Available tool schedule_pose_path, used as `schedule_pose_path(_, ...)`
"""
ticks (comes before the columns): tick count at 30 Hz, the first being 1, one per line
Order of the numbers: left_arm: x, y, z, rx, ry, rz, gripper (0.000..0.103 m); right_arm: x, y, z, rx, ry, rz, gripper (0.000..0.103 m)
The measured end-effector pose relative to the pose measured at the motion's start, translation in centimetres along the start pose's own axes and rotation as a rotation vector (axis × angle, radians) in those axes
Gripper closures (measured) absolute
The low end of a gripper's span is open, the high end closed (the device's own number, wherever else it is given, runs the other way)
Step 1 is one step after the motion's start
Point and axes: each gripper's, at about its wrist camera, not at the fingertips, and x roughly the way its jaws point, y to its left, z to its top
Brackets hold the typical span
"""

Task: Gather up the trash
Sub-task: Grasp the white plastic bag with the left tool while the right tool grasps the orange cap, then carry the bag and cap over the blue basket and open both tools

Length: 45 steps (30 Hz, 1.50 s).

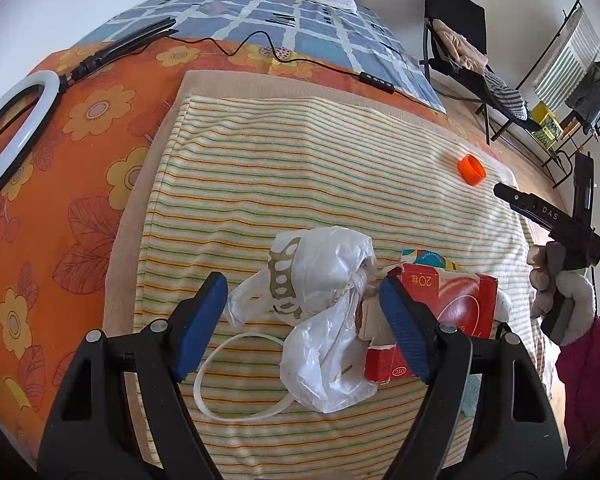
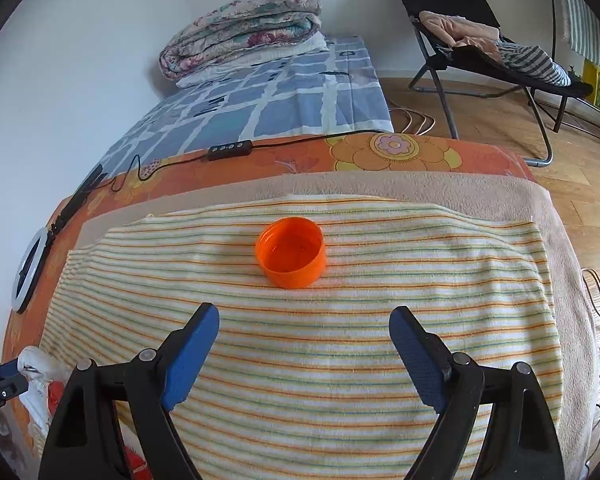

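While the left gripper [image 1: 302, 300] hangs over the striped towel [image 1: 260, 184] with its jaws spread wide, a crumpled white bag [image 1: 324, 312] lies between its blue pads [image 1: 202, 324], a torn red carton [image 1: 452, 312] touches the right pad at 3 o'clock, and a white strap [image 1: 228, 376] loops at 7 o'clock. The right gripper [image 2: 304, 340], jaws likewise wide apart and empty, points at an orange cap [image 2: 291, 252] lying at 12 o'clock just beyond its tips. The cap is round, glossy plastic, resting open side up on the towel.
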Motion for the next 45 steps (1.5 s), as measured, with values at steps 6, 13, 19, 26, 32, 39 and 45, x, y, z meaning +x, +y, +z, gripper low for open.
schedule_pose_path(6,0.8,0.3,0.3,0.022,-0.014,0.015,0.037,3.1,1.0,1.7,-0.033,-0.004,-0.035,0.018)
schedule_pose_path(13,1.4,0.7,0.3,0.001,-0.015,-0.010,0.056,4.4,2.0,1.5,-0.073,0.005,-0.086,0.040)
schedule_pose_path(19,1.2,0.7,0.2,-0.006,-0.030,0.001,0.073,3.9,2.1,1.3,-0.073,0.000,-0.075,0.055)
schedule_pose_path(26,-0.1,1.0,0.6,-0.016,-0.074,0.032,0.074,1.8,2.6,0.9,-0.107,-0.037,-0.086,0.055)
schedule_pose_path(32,-2.3,1.3,0.9,-0.031,-0.120,0.045,0.074,-1.1,2.8,0.3,-0.118,-0.069,-0.079,0.055)
schedule_pose_path(39,-5.3,0.7,0.7,-0.017,-0.157,0.053,0.074,-5.3,3.5,-1.2,-0.123,-0.096,-0.071,0.055)
schedule_pose_path(45,-8.5,-0.6,-0.3,0.014,-0.176,0.049,0.074,-9.7,5.3,-3.3,-0.156,-0.104,-0.047,0.055)
